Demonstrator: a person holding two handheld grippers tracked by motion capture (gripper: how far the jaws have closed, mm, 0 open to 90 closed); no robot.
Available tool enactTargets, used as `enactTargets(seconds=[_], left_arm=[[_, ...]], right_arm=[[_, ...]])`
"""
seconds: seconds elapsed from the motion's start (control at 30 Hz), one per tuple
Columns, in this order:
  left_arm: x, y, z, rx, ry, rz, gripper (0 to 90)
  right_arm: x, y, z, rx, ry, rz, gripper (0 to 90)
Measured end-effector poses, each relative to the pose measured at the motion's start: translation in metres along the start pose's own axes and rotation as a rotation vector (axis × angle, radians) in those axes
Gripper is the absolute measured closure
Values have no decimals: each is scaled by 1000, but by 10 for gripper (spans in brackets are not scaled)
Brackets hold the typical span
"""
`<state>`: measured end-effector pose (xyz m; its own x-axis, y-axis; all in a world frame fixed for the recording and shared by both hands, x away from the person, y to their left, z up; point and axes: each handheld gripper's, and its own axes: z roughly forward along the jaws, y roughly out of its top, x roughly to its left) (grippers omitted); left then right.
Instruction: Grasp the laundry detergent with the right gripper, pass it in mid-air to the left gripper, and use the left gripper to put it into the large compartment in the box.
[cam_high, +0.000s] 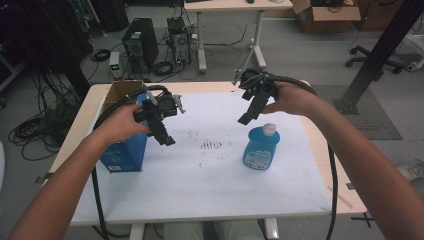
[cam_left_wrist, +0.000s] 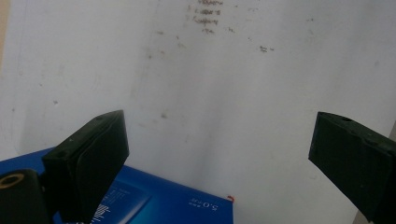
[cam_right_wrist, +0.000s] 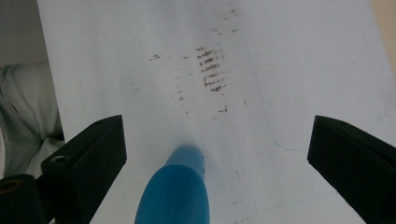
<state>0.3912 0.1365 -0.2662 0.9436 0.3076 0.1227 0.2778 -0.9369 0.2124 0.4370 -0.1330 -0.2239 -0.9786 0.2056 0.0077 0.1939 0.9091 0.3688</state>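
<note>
A: On the right half of the white sheet, the blue bottle stands upright with its white cap up. Where is the right gripper?

B: Above it and slightly to the far left, jaws wide apart and holding nothing. In the right gripper view the bottle rises between them, untouched.

A: And the left gripper?

B: Open and empty as well, beside the blue box at the left edge, well apart from the bottle.

A: So the right hand is nearer.

B: Yes. The bottle's long axis runs vertical; I judge the right gripper must drop down and slightly nearer.
</note>
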Motion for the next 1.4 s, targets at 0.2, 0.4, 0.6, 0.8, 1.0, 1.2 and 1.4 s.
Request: enactTargets(seconds=[0.2, 0.4, 0.6, 0.8, 1.0, 1.2, 1.4], left_arm=[[-1, 1, 0, -2, 4, 3, 52], [-2, 4, 1, -1, 2, 6, 52], [-2, 5, 1, -1, 0, 8, 51], [-2, 5, -2, -4, 6, 4, 51], [-3, 5, -2, -1, 12, 1, 51], [-5, 7, -3, -4, 13, 1, 52], [-5, 8, -3, 2, 15, 3, 53]], right_arm=[[0, -2, -4, -5, -2, 3, 41], [3, -6, -11, -18, 3, 5, 40], [5, -11, -20, -27, 2, 10, 38], [7, -22, -34, -57, -5, 17, 33], [12, -32, -46, -87, -3, 16, 32], [14, -44, -53, -102, -7, 24, 32], [15, -57, -55, -108, -3, 38, 33]])
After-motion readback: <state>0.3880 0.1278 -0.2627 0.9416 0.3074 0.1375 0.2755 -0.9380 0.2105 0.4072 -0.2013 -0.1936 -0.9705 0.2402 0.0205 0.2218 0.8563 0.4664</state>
